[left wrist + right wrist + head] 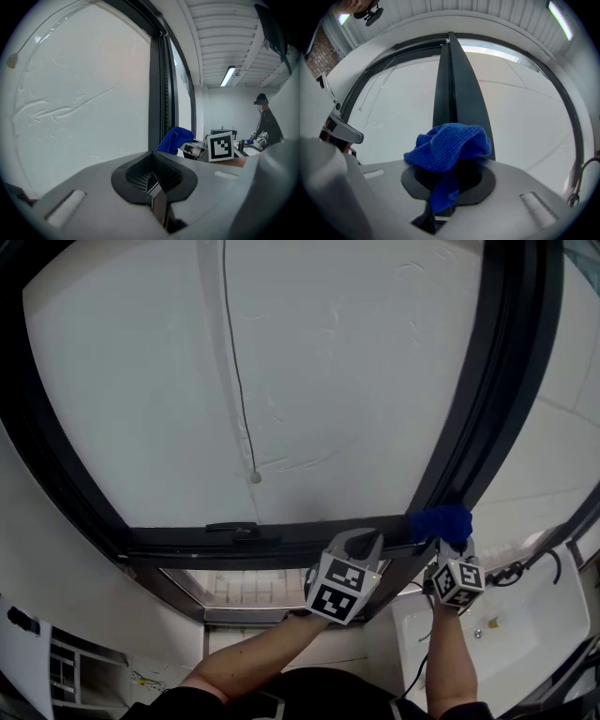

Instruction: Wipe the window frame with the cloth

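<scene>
Right gripper (448,549) (blue cloth (449,145)) at frame (452,93)

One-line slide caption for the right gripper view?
Right gripper, jaws shut on a bunched blue cloth, faces the dark upright window frame.
</scene>
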Available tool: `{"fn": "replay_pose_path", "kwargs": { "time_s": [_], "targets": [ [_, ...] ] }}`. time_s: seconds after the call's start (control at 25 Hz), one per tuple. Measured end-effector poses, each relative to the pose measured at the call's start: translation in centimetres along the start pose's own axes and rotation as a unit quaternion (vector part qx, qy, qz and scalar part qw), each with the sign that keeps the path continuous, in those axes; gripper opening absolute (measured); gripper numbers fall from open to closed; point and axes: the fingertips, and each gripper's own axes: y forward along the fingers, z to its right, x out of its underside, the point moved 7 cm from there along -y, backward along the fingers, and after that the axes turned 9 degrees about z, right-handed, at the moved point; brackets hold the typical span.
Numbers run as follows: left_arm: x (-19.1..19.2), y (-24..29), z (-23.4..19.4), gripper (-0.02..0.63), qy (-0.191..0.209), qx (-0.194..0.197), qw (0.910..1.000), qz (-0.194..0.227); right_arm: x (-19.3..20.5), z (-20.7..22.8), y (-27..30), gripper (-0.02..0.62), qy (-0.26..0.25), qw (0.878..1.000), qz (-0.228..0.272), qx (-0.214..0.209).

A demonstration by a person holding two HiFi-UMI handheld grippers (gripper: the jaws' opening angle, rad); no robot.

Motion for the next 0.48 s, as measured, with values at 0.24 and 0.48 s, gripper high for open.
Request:
{"fn": "replay_pose_path", "kwargs": {
  "time_s": [0.24,0.48],
  "targets": [
    [2.0,0.2,0.2,-0.006,-0.005,-0.006,0.9998,-0.018,2.7,0.2,-0.7,0.067,-0.011,1.0,-0.028,0.003],
    [3.2,0.2,0.0,-0.006,-0.005,-0.011,0.9996,-0.027,4.9,0.1,-1.4,0.067,-0.01,0.998,-0.062,0.011]
  ]
}}
